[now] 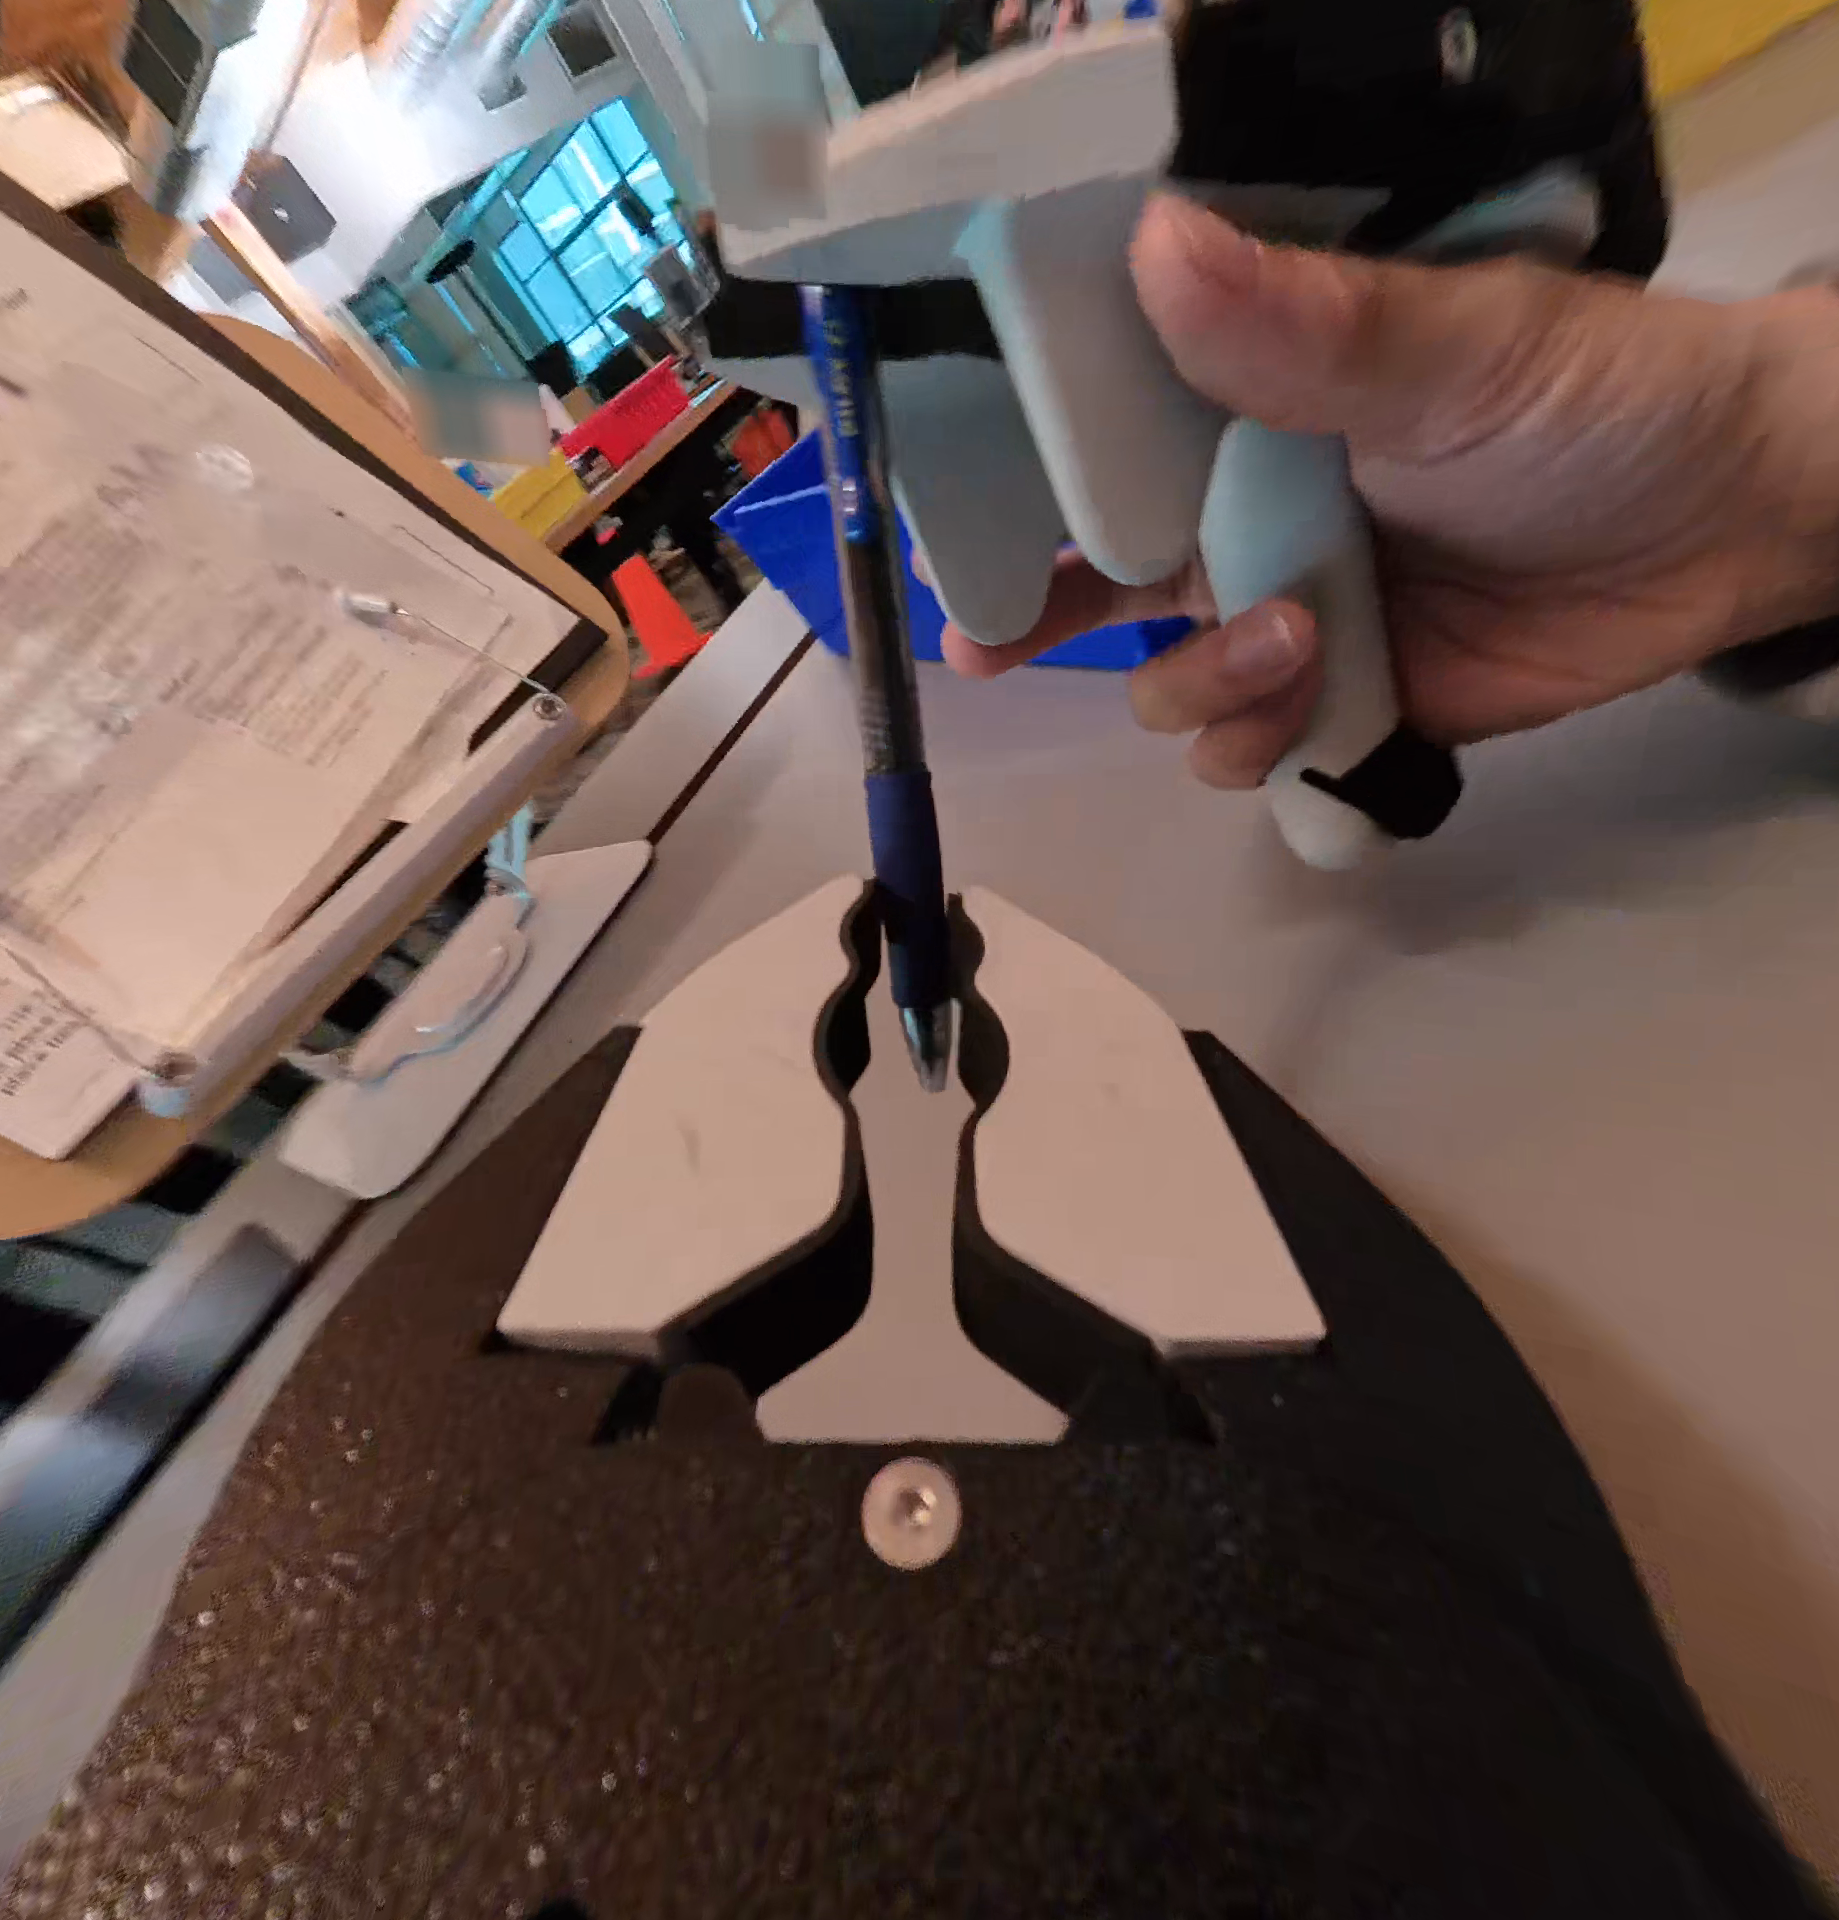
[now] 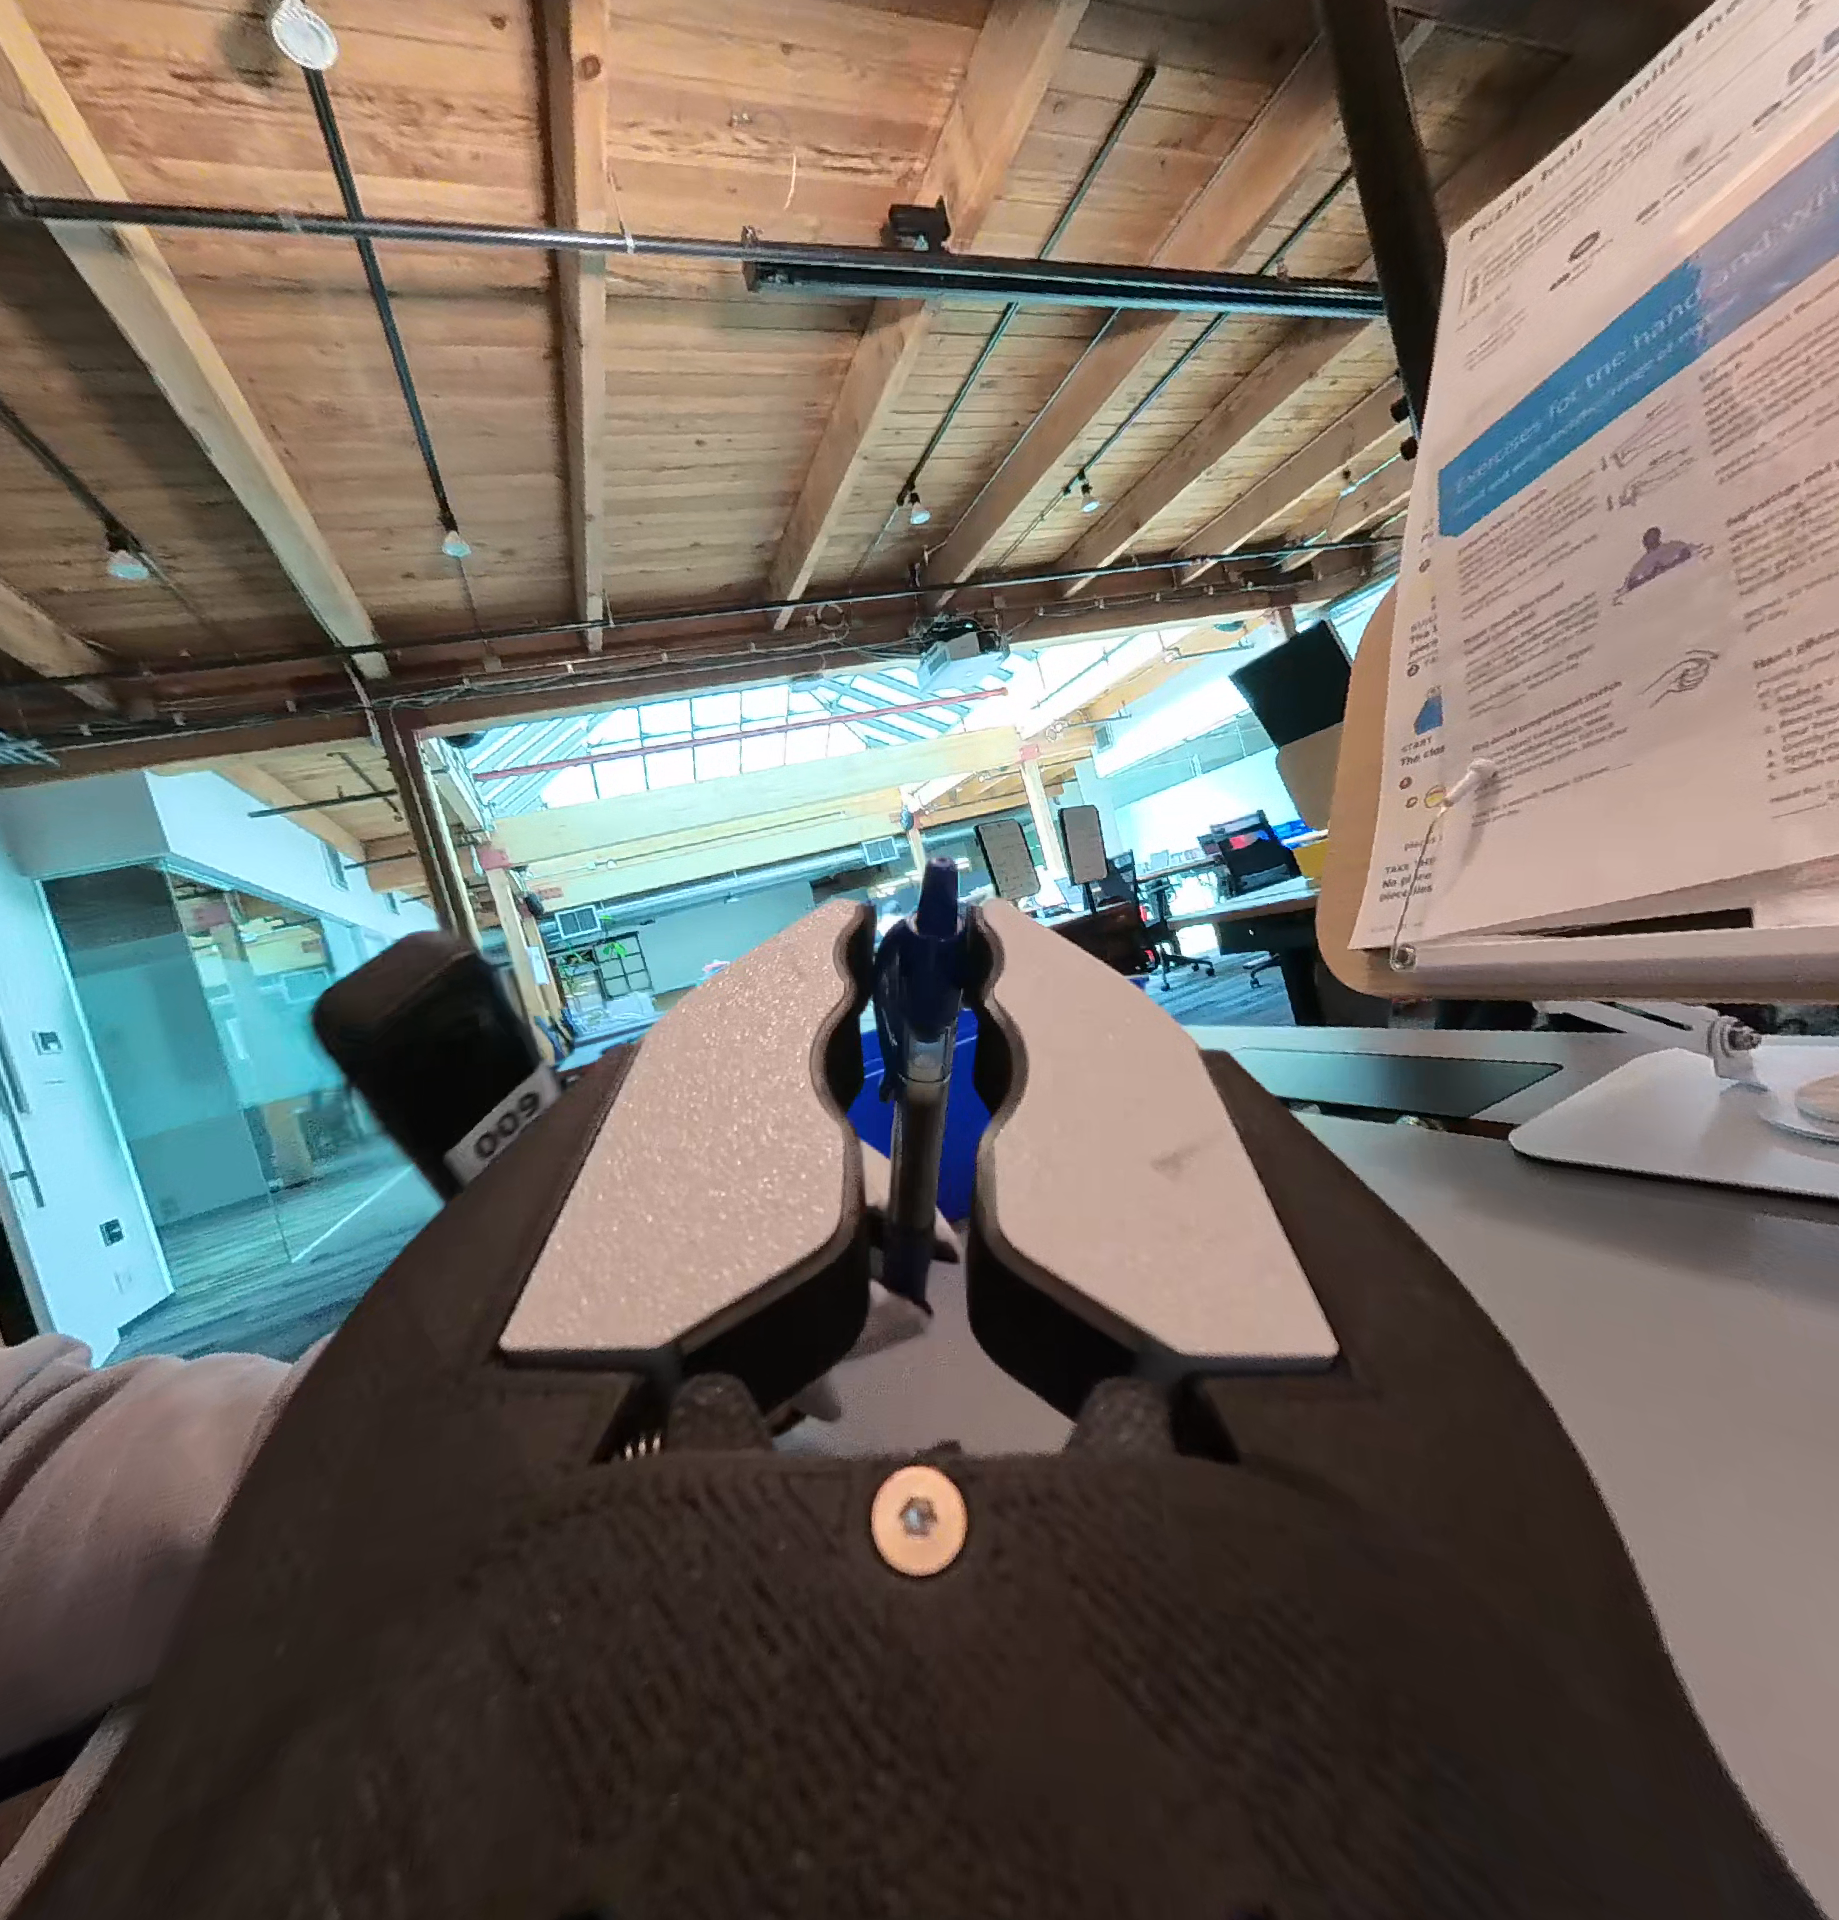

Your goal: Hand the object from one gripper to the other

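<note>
A blue pen (image 1: 879,623) stands nearly upright above the grey table (image 1: 1466,1091). My left gripper (image 1: 917,914) is shut on its dark rubber grip, just above the tip, which points toward the camera. My right gripper shows above it in the left wrist view as a grey body (image 1: 998,177) held by a hand (image 1: 1517,468), closed over the pen's upper end. In the right wrist view the right gripper (image 2: 923,925) is shut on the pen (image 2: 920,1091), with the clicker end poking out past the fingertips.
A tilted document stand with printed sheets (image 1: 219,623) sits on the left, and also shows in the right wrist view (image 2: 1642,520) with its base (image 2: 1725,1122). A blue bin (image 1: 790,540) stands behind the pen. An orange cone (image 1: 660,613) is on the floor beyond. The left gripper's tips are roughly 9 cm from the right gripper's.
</note>
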Demonstrator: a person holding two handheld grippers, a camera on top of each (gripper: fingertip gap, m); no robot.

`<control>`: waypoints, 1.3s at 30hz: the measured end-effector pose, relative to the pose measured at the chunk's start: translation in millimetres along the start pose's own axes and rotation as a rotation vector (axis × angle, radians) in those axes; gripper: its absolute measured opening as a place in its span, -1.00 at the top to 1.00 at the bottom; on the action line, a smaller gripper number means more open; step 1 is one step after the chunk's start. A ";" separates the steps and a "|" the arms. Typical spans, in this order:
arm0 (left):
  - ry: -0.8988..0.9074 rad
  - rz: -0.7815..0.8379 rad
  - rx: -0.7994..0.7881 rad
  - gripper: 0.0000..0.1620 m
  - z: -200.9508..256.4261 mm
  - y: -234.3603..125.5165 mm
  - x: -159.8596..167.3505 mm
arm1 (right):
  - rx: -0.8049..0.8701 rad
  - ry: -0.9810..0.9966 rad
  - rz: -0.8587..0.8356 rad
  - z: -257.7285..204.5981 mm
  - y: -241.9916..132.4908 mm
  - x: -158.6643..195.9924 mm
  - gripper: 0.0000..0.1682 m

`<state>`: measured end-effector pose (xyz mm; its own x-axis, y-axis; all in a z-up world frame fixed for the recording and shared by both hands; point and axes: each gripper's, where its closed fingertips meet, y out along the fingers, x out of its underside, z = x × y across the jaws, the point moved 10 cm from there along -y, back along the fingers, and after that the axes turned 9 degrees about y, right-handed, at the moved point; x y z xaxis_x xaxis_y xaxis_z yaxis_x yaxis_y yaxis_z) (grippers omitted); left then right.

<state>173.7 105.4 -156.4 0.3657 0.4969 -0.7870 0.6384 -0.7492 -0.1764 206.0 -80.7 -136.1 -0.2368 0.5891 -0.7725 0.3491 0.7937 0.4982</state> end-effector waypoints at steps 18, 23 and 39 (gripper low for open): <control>-0.820 0.446 0.877 0.87 -14.9 -6.1 12.3 | -0.377 0.079 -0.276 -20.4 14.4 17.7 0.87; -0.658 0.361 0.333 0.64 -25.8 -8.9 19.5 | -0.049 -0.200 -0.251 -11.0 11.4 8.3 0.88; -0.393 0.310 -0.067 0.62 -8.3 -11.1 -12.4 | 0.445 -1.262 -0.622 -22.6 28.2 53.7 0.88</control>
<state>167.7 111.2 -139.8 0.2704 0.0430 -0.9618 0.5867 -0.7994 0.1292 182.6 -23.4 -154.6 0.3975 -0.5256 -0.7521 0.7882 0.6153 -0.0134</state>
